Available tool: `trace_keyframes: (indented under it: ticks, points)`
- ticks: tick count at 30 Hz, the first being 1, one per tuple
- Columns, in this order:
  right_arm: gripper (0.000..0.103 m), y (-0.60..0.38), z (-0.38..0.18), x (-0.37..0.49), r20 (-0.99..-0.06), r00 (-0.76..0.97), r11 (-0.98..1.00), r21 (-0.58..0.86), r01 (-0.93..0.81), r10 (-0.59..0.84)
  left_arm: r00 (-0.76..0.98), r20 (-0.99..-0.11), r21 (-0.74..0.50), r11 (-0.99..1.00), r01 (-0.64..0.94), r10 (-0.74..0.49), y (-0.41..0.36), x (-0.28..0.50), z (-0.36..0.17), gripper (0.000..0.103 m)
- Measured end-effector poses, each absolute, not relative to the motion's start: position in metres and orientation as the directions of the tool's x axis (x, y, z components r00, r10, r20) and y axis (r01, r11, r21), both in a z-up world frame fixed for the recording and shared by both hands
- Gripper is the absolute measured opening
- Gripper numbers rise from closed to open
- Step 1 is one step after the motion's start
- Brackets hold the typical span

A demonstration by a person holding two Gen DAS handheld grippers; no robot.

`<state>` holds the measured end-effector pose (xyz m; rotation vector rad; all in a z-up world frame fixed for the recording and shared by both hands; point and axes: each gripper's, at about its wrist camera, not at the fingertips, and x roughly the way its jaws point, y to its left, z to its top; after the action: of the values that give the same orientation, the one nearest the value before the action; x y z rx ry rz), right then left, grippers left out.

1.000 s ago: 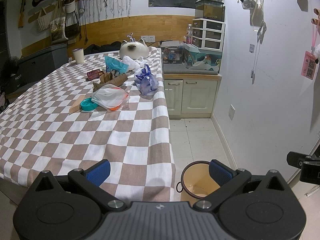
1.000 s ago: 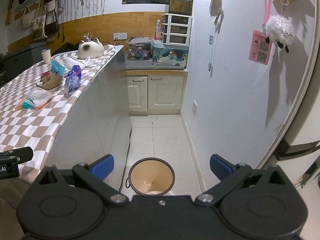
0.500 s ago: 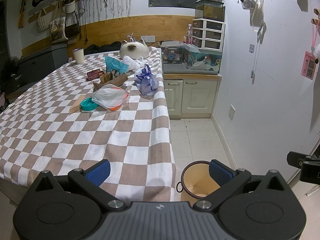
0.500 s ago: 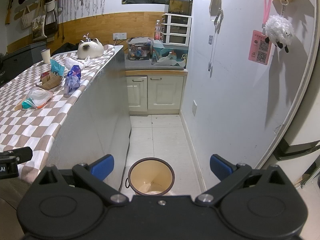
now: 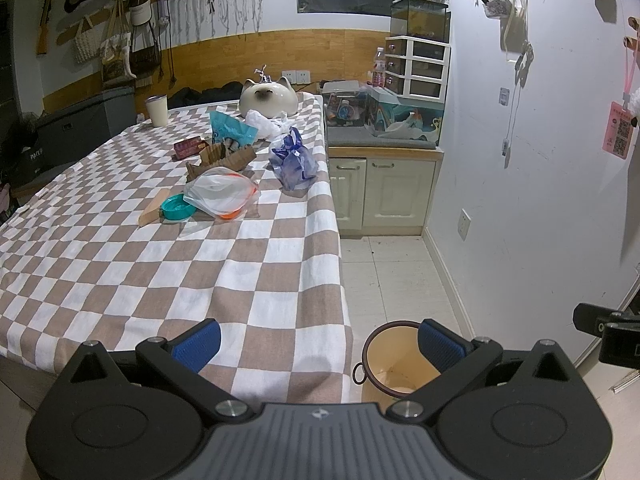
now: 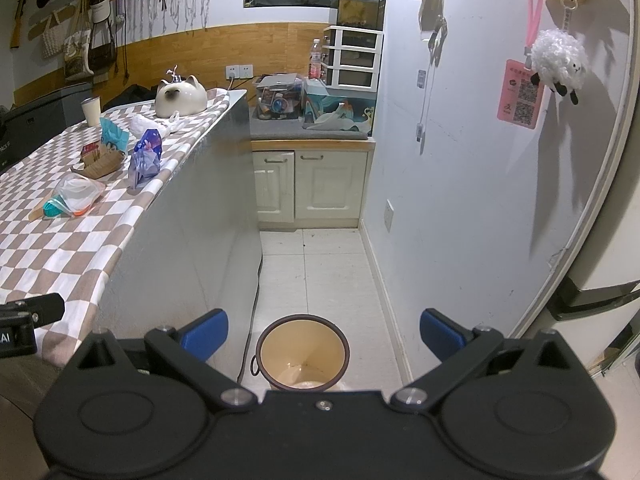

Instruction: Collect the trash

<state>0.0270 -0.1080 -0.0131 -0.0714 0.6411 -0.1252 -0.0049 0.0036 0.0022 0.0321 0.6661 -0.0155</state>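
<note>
Checkered table [image 5: 168, 264] with scattered trash bags [image 5: 294, 162], floor bucket [image 6: 303, 354] beneath both wide, empty grippers [image 5: 318, 342] [image 6: 323, 332].

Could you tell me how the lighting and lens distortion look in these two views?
Left wrist view: dim indoor light, sharp focus, checkered tablecloth edges bowed by the fisheye. Right wrist view: the wall curves strongly at the frame edge, and the plush sheep casts a long shadow.

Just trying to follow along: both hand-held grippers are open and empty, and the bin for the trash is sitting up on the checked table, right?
Not quite. The bin stands on the floor beside the table, as the right wrist view shows. Both hand-held grippers, left and right, are indeed open and empty.
</note>
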Motion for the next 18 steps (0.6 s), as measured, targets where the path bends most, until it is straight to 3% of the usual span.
trace_keyframes:
  ticks: [18]
  points:
    - [0.103, -0.102, -0.020, 0.047, -0.550, 0.828, 0.994, -0.065, 0.087, -0.109, 0.819, -0.570, 0.017, 0.997, -0.078, 0.073, 0.060, 0.021, 0.005, 0.103]
